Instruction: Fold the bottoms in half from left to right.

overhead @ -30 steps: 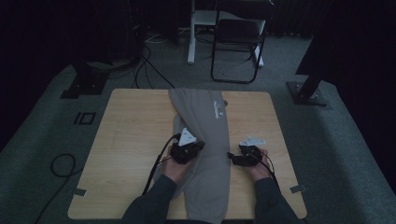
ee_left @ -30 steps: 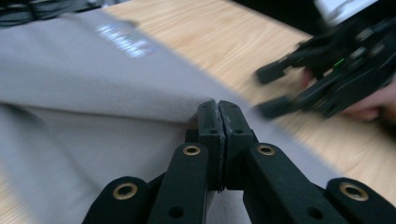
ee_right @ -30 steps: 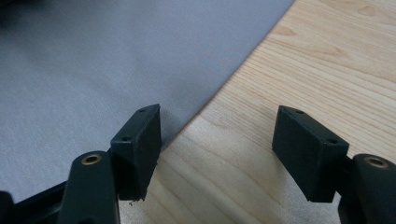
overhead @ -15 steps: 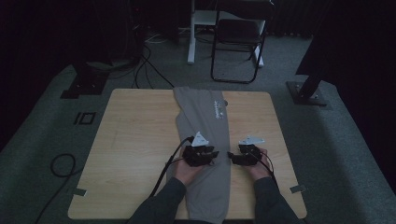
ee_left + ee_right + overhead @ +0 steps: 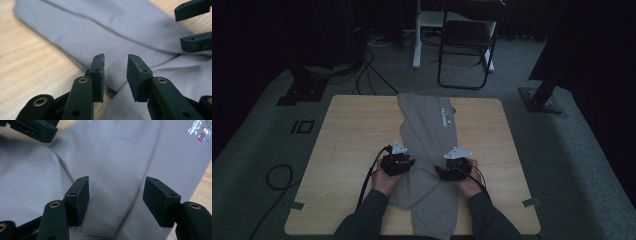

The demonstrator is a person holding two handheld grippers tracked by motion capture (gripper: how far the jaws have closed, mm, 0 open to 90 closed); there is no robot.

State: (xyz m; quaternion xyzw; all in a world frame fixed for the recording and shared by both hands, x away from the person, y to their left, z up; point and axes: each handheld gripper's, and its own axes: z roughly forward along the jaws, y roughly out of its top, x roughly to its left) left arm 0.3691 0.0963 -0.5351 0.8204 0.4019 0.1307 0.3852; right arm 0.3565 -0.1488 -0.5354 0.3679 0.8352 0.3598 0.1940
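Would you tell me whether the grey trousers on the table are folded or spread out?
Folded: the grey trousers lie as one narrow strip, legs stacked, with a crease bending their near end on the table.

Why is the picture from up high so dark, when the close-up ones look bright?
High view: dim, the room behind nearly black, the grey trousers and table murky. Left gripper view: bright, the cloth softly blurred behind sharp jaws. Right gripper view: evenly lit, the printed logo fuzzy.

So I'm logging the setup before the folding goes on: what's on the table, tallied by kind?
Grey garment: 1
Hand-held grippers: 2, the left gripper and the right gripper, jaws open over the cloth
Total: 3
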